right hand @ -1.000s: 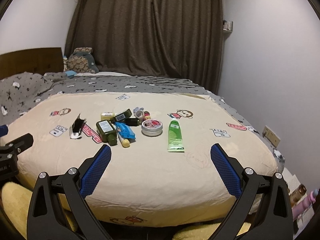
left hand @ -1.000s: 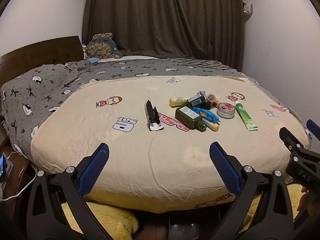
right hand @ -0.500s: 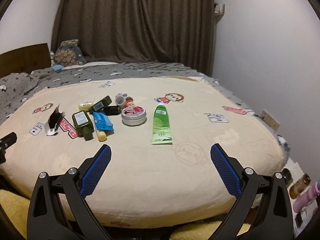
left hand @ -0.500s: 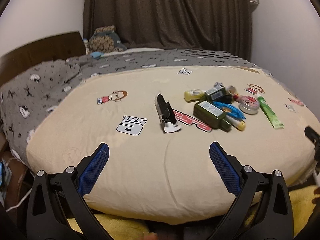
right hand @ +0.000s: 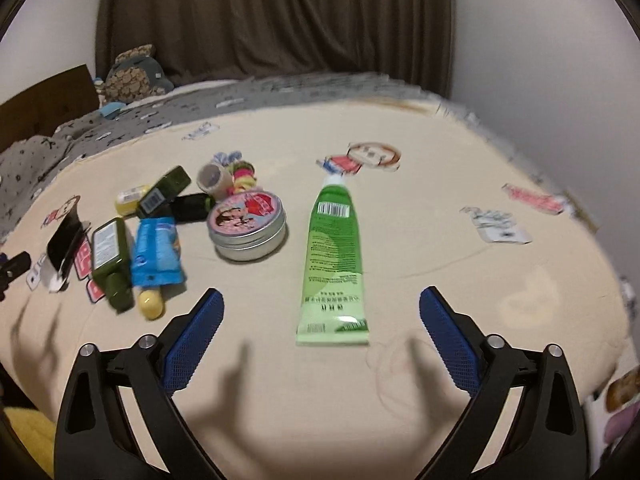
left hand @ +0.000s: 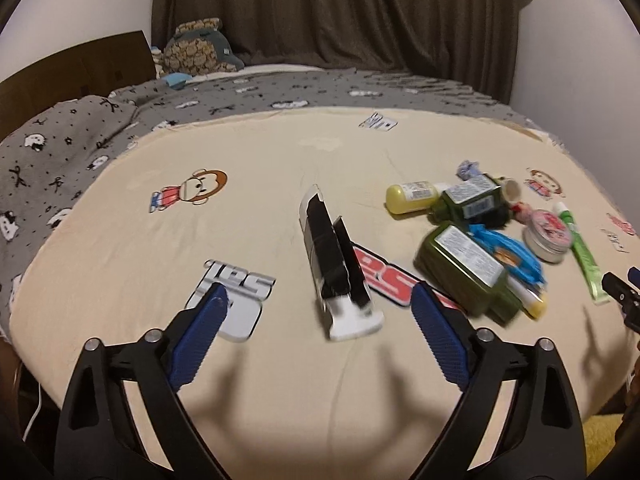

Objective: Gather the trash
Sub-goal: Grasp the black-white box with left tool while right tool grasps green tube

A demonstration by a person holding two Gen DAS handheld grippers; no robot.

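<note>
Closing jaws early, both empty: you risk left gripper [left hand: 316, 332] pinching bedsheet [left hand: 304, 400] beside wrapper [left hand: 336, 264]; right gripper [right hand: 322, 330] nudging tube [right hand: 334, 256].

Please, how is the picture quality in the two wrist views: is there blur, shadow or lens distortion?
Left wrist view: the dark green bottle is smeared by motion blur, and the fisheye lens bows the bed. Right wrist view: the far edge of the bed is streaked, the green tube stays fairly sharp, and finger shadows fall on the sheet in front.

Green tube [right hand: 335, 256], cream cartoon-print sheet [right hand: 420, 280], possibly pink-lidded tin [right hand: 248, 226].
</note>
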